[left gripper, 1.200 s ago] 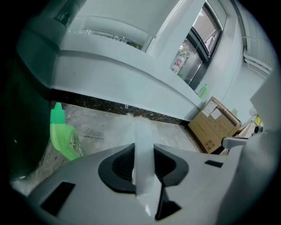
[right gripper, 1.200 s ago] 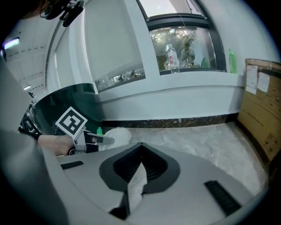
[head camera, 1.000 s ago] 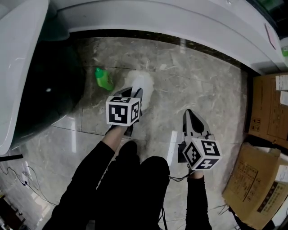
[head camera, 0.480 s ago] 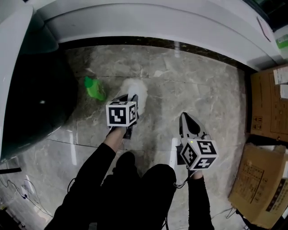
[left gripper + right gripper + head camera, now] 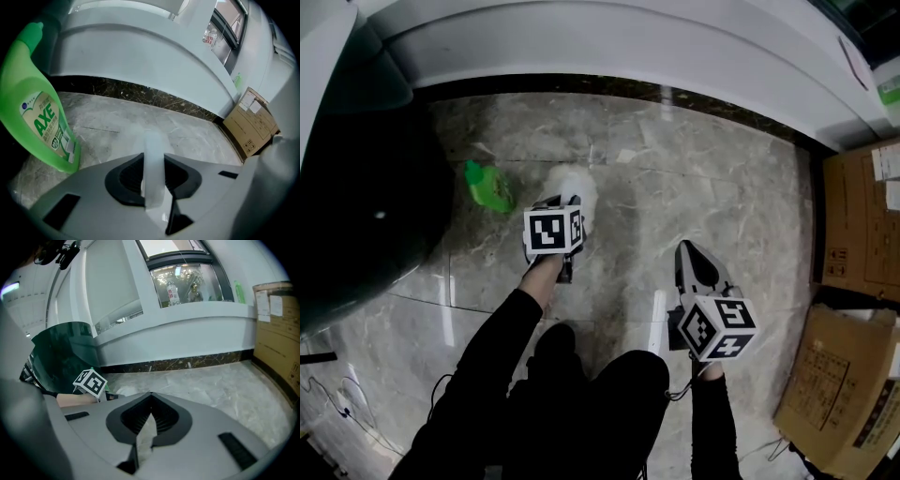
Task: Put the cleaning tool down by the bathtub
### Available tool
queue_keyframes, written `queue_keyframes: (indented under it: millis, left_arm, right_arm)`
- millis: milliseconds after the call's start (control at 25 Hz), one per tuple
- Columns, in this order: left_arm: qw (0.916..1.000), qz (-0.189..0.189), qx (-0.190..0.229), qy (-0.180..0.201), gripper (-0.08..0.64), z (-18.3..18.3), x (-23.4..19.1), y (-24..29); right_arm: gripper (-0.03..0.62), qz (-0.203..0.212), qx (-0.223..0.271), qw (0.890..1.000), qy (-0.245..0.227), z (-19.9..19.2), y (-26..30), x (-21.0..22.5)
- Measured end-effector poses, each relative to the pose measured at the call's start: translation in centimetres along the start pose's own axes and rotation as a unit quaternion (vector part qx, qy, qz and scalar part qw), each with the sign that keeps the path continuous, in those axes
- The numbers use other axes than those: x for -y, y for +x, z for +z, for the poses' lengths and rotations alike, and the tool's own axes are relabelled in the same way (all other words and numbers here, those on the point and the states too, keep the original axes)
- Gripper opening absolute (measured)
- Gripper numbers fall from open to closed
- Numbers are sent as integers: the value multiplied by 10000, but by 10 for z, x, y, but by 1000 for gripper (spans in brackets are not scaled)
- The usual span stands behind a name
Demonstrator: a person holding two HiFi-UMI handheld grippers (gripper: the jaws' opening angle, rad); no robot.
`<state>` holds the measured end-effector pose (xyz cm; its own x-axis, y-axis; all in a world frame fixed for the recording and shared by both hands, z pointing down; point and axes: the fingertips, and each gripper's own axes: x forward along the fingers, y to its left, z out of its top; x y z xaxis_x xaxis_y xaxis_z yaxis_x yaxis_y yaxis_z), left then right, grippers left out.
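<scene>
The cleaning tool [image 5: 572, 186] is white with a fluffy head, low over the marble floor beside a green AXE bottle [image 5: 487, 186]. My left gripper [image 5: 566, 202] is shut on its pale handle [image 5: 153, 164], which sticks out forward between the jaws. The bottle [image 5: 40, 112] stands upright just left of that gripper. The white bathtub wall [image 5: 628, 47] curves along the far side, and appears as well in the left gripper view [image 5: 140, 56]. My right gripper [image 5: 686, 251] hangs to the right, shut and holding nothing [image 5: 151, 399].
Cardboard boxes [image 5: 853, 281] stand along the right. A large dark rounded object [image 5: 366, 206] fills the left side, close to the bottle. Cables [image 5: 337, 394] lie at lower left. The person's black-clad legs [image 5: 581, 394] are directly below.
The left gripper, still shut on the tool, has sunk lower toward the floor. The head view has shifted a little. The right gripper has hardly moved.
</scene>
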<state>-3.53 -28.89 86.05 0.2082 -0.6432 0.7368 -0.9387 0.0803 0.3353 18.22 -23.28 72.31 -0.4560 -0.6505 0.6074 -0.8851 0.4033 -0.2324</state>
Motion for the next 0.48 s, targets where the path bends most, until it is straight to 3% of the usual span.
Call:
queue_keyframes:
  millis: [480]
  left_arm:
    - [9997, 152, -184, -5, 94, -6, -5, 19]
  right_arm:
    - [-2, -39, -75, 10000, 40, -8, 2, 4]
